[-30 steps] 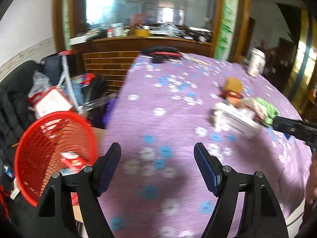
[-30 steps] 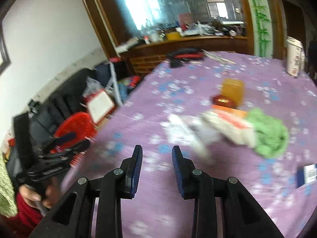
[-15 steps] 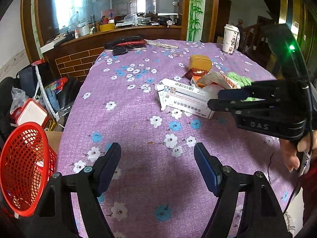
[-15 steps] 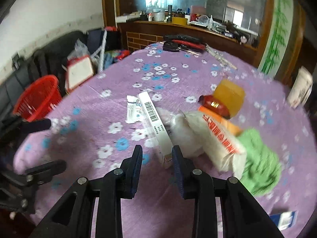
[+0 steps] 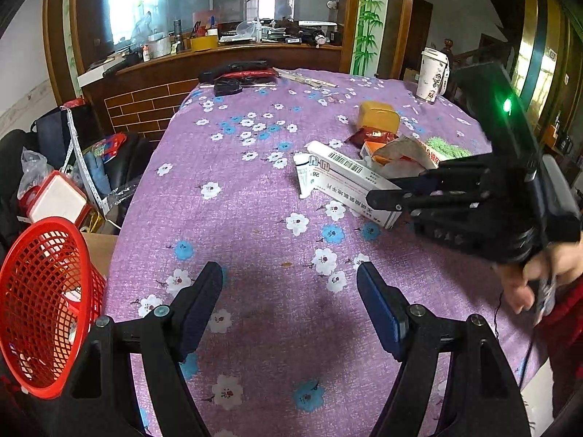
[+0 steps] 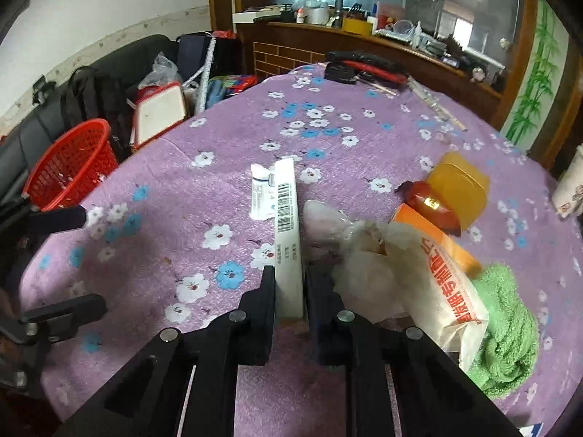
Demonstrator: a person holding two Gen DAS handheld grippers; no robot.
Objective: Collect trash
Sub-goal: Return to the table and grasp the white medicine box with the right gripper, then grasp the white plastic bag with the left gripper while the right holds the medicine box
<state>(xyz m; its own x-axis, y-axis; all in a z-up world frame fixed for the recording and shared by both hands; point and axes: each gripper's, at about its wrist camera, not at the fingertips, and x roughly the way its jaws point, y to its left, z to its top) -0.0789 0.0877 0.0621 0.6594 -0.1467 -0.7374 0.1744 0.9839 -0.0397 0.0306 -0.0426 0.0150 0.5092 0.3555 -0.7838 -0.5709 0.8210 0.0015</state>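
Left wrist view first: left gripper (image 5: pixel 289 304) hangs over the purple tablecloth (image 5: pixel 255 218) with its jaws wide apart and nothing in them, just as it did half a second ago; red basket (image 5: pixel 43 306) sits low at the left, off the table edge, with a few bits already inside; what is new is on the right, where the right gripper (image 5: pixel 386 196) has slid forward and now has its tips at the near end of the long white box (image 5: pixel 349 178); behind the box lies a heap with a yellow tub (image 5: pixel 377 116), a paper bag (image 5: pixel 400 147) and a green cloth (image 5: pixel 448 151).

Right wrist view next: right gripper (image 6: pixel 289 280) now has the white box (image 6: pixel 288 225) between its jaws, which look pressed on both sides of it; half a second ago the box lay just ahead of the tips, so the grab looks made; the box seems to rest on the cloth, beside a small white packet (image 6: pixel 262 196); red basket (image 6: pixel 69 164) is far off to the left.

My guess: lift it next and carry it to the basket.
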